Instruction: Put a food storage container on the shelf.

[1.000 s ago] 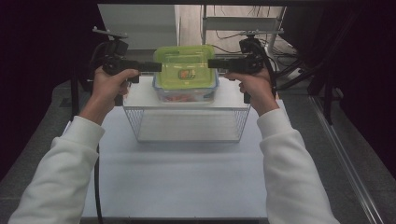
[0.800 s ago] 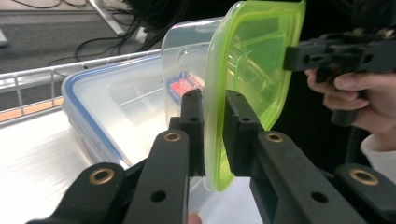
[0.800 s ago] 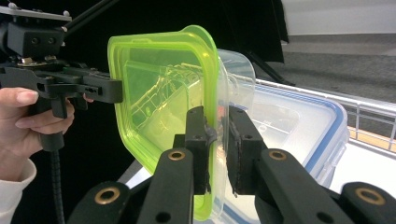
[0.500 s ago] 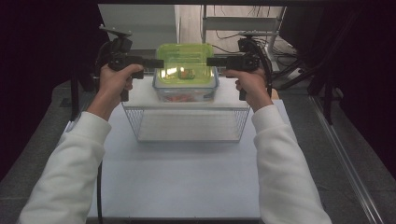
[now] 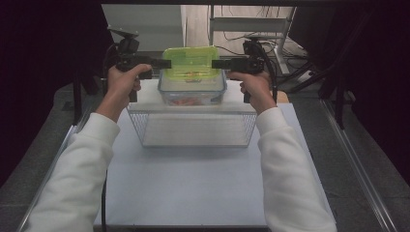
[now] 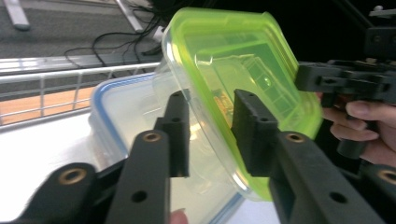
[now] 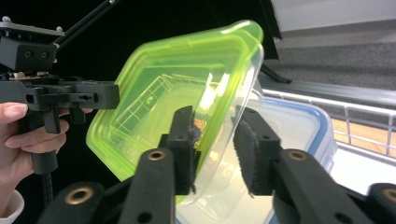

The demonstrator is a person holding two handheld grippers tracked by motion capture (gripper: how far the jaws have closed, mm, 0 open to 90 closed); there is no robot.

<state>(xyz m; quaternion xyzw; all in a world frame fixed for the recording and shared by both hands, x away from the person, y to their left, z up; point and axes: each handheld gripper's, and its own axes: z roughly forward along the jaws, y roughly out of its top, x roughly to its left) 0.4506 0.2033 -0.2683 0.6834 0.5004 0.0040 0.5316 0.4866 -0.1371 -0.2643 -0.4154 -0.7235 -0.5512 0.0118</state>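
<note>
White tabletop point(image 5: 193, 179) carries wire basket point(image 5: 193, 128); clear rectangular box point(image 5: 192, 87), translucent green lid point(image 5: 191, 60).

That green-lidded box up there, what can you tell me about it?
The green-lidded box is a clear plastic tub with a translucent lime-green lid; something orange shows faintly inside. It sits stacked on a larger clear container with a blue-rimmed lid, behind a wire basket. The left gripper and right gripper straddle its two ends; their fingers have just been opening, and gaps show beside its rim.
</note>
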